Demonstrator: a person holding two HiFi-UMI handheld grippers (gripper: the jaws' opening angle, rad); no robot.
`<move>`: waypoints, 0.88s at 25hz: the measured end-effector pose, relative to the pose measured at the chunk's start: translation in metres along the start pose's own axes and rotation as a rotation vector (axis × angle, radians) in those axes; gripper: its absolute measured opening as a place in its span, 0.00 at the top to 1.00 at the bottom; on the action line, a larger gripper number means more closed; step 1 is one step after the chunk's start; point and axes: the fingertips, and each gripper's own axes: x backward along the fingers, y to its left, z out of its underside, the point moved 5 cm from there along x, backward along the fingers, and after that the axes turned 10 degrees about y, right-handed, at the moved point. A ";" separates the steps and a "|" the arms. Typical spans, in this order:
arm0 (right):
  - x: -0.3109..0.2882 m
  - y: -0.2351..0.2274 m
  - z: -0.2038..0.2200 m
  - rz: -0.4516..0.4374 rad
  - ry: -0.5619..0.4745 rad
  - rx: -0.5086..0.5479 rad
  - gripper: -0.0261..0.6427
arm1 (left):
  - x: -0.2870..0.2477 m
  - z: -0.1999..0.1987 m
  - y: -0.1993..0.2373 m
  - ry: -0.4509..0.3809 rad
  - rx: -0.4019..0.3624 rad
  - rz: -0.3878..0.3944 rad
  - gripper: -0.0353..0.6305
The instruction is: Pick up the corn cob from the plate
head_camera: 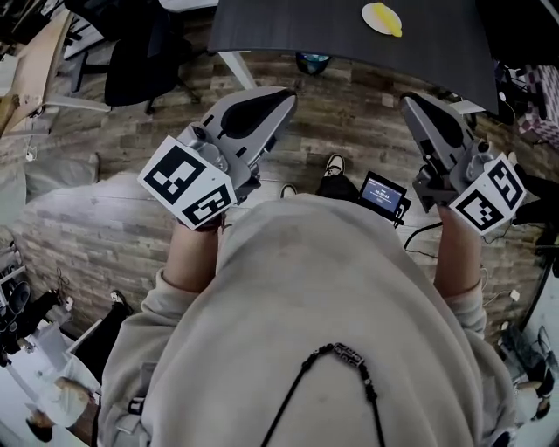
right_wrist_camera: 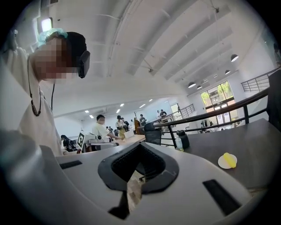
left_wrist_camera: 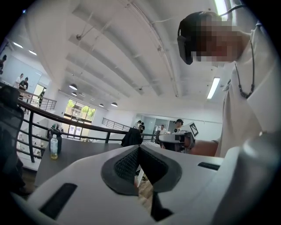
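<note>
A yellow corn cob (head_camera: 388, 22) lies on a small pale plate (head_camera: 368, 11) on the dark table (head_camera: 288, 30) ahead of me. The right gripper view shows the same corn cob (right_wrist_camera: 229, 159) on its plate (right_wrist_camera: 222, 164) at the right, well beyond the jaws. My left gripper (head_camera: 286, 94) is held over the wooden floor, short of the table's near edge, jaws shut and empty. My right gripper (head_camera: 409, 104) is level with it on the right, also shut with nothing between its jaws. In their own views, both the left gripper (left_wrist_camera: 139, 147) and the right gripper (right_wrist_camera: 140, 145) have their tips meeting.
A clear bottle (left_wrist_camera: 54, 147) stands on the table's left part, and a dark flask (right_wrist_camera: 182, 139) stands near a railing. A black office chair (head_camera: 140, 61) is at the far left. A small screen device (head_camera: 383, 194) hangs at my waist. Several people stand at distant desks.
</note>
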 end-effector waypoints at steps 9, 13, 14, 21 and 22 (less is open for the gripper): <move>0.053 0.015 0.037 -0.019 -0.021 -0.016 0.94 | -0.010 0.021 -0.064 0.033 -0.017 0.003 0.94; 0.078 0.036 0.046 -0.006 -0.056 -0.031 0.94 | -0.001 0.020 -0.099 0.069 -0.055 0.035 0.94; 0.082 0.033 0.051 -0.009 -0.071 -0.034 0.94 | -0.005 0.022 -0.103 0.083 -0.067 0.035 0.94; 0.110 -0.009 0.095 -0.012 -0.131 -0.103 0.94 | -0.051 0.042 -0.118 0.179 -0.095 0.034 0.94; 0.113 -0.013 0.098 -0.005 -0.134 -0.106 0.94 | -0.057 0.044 -0.120 0.186 -0.099 0.041 0.94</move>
